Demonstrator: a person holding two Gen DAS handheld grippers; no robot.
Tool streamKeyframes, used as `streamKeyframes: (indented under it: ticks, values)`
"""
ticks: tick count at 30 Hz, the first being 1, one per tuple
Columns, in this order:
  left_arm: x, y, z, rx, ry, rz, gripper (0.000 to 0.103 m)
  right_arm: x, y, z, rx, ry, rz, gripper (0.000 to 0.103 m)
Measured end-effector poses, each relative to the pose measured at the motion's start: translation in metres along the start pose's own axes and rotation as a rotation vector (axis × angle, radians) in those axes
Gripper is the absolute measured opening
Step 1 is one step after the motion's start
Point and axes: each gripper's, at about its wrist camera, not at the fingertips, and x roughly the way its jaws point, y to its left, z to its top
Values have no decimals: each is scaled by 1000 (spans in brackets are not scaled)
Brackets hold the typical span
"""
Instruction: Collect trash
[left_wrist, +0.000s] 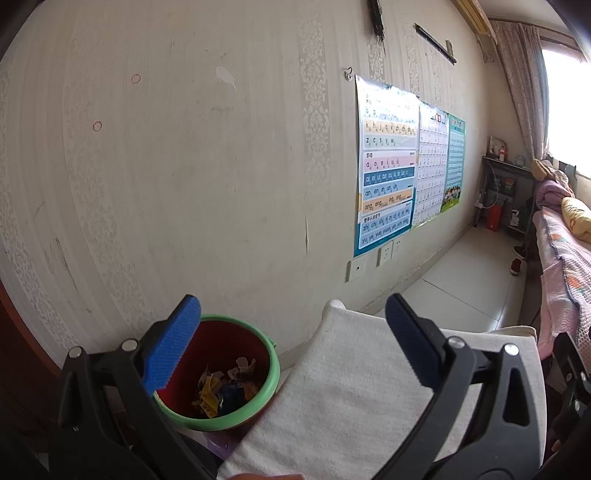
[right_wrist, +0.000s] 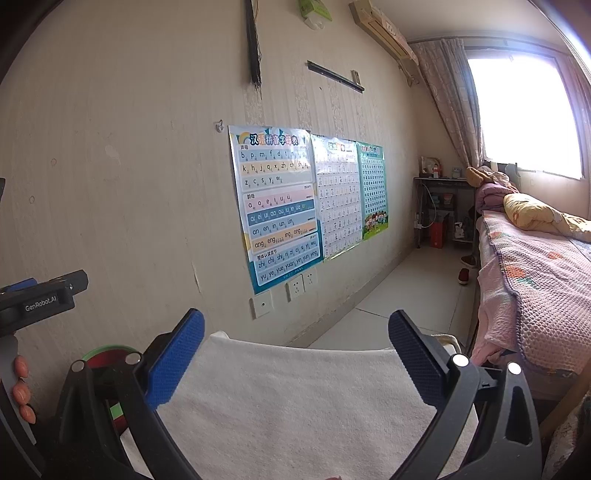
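A red bin with a green rim (left_wrist: 236, 325) stands on the floor by the wall, left of a small table under a white cloth (left_wrist: 351, 387). Several scraps of trash (left_wrist: 225, 387) lie in its bottom. My left gripper (left_wrist: 291, 343) is open and empty, held above the bin's right side and the table's left edge. My right gripper (right_wrist: 295, 358) is open and empty above the white cloth (right_wrist: 288, 402). The bin's rim (right_wrist: 107, 350) shows behind its left finger. The left gripper's body (right_wrist: 40, 299) shows at the left edge.
A papered wall with learning posters (right_wrist: 277, 206) and sockets (right_wrist: 295, 288) runs along the left. A bed with a pink cover (right_wrist: 535, 280) stands at the right. A tiled floor strip (right_wrist: 406, 291) runs between them to a shelf (right_wrist: 443, 210) under the window.
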Motion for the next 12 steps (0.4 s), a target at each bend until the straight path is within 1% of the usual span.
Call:
streamKeyframes:
  ticks: [2, 4, 6, 8, 10, 12]
  values:
    - [0, 1, 0, -3, -7, 6, 98, 1, -1, -3, -4, 11, -5, 96]
    - [3, 3, -1, -4, 3, 1, 98, 7, -2, -9, -15, 48, -23, 96]
    - [8, 8, -5, -15, 17, 1, 98, 21, -7, -23, -33, 116, -61, 96]
    - [16, 17, -12, -21, 46, 1, 98, 36, -16, -45, -54, 179, -128, 96]
    - [26, 30, -23, -25, 90, -12, 98, 54, -30, -75, -80, 272, -209, 96]
    - [35, 47, -35, -23, 121, -6, 98, 71, -52, -109, -62, 391, -250, 96]
